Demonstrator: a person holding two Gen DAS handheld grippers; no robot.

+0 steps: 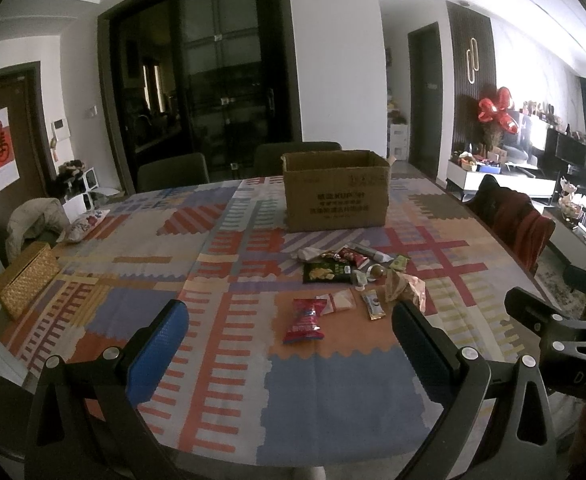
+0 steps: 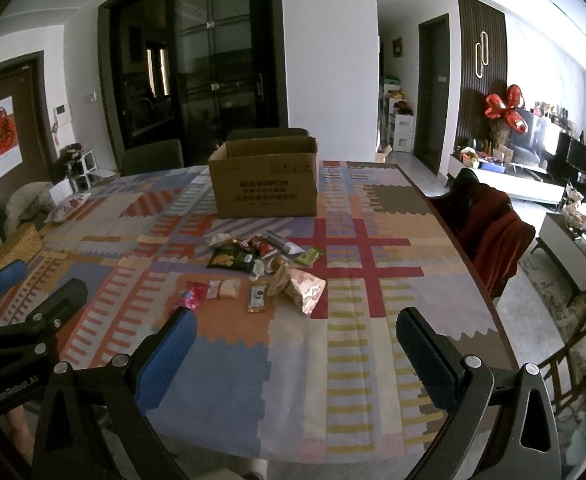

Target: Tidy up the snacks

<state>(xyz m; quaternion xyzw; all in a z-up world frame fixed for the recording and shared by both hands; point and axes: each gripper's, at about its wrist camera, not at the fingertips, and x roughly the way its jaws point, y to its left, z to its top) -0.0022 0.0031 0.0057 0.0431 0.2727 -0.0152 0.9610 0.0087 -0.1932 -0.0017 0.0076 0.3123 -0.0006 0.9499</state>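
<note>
Several snack packets lie in a loose pile mid-table: a red packet (image 1: pixel 304 321) nearest, a black-and-green chip bag (image 1: pixel 326 272), a crumpled pinkish bag (image 1: pixel 407 289) and small bars. Behind them stands an open cardboard box (image 1: pixel 335 190). The same pile shows in the right wrist view, with the red packet (image 2: pixel 192 295), chip bag (image 2: pixel 231 259), crumpled bag (image 2: pixel 299 285) and box (image 2: pixel 264 178). My left gripper (image 1: pixel 289 328) is open and empty, above the table's near part, short of the red packet. My right gripper (image 2: pixel 295 338) is open and empty, to the right of the left one.
The table carries a patchwork cloth (image 1: pixel 229 380). A woven box (image 1: pixel 25 280) sits at its left edge. Chairs stand around it, one with a red garment (image 2: pixel 493 232) on the right. The right gripper's body (image 1: pixel 565 344) shows beside my left one.
</note>
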